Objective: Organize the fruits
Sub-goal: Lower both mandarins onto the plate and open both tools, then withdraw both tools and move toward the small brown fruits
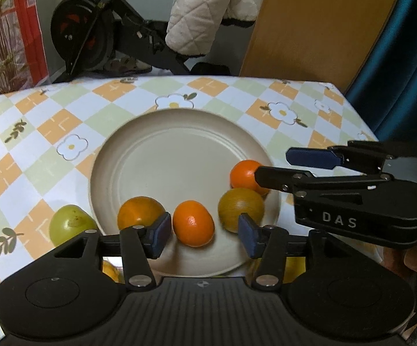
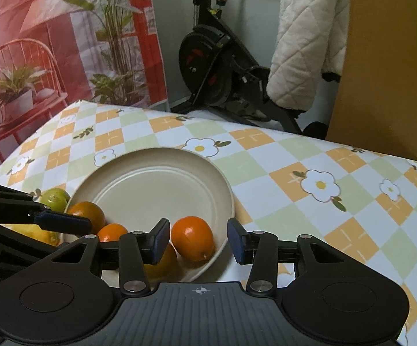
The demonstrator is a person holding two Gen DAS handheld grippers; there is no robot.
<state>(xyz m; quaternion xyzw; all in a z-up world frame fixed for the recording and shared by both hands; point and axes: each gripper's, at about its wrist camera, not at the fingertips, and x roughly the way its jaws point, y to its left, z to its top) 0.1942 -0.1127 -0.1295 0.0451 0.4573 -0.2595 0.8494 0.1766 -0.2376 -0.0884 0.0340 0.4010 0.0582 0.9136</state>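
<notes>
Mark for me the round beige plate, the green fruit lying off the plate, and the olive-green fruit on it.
Round beige plate point(image 1: 179, 150): left wrist view, bare centre.
Green fruit off the plate point(image 1: 69, 222): left wrist view, its top skin.
Olive-green fruit on the plate point(image 1: 238, 206): left wrist view, its upper face.

A tablecloth point(image 2: 266, 173) checked in orange, pale green and white, printed with white flowers, covers the table. Behind the table stands a black exercise bike point(image 2: 217, 66) with a cream quilted jacket point(image 2: 303, 49) draped over it. To the left hangs a printed backdrop point(image 2: 49, 43) picturing a red chair and potted plants. A tan wooden panel point(image 1: 318, 23) and a teal curtain point(image 1: 404, 66) stand at right.
</notes>
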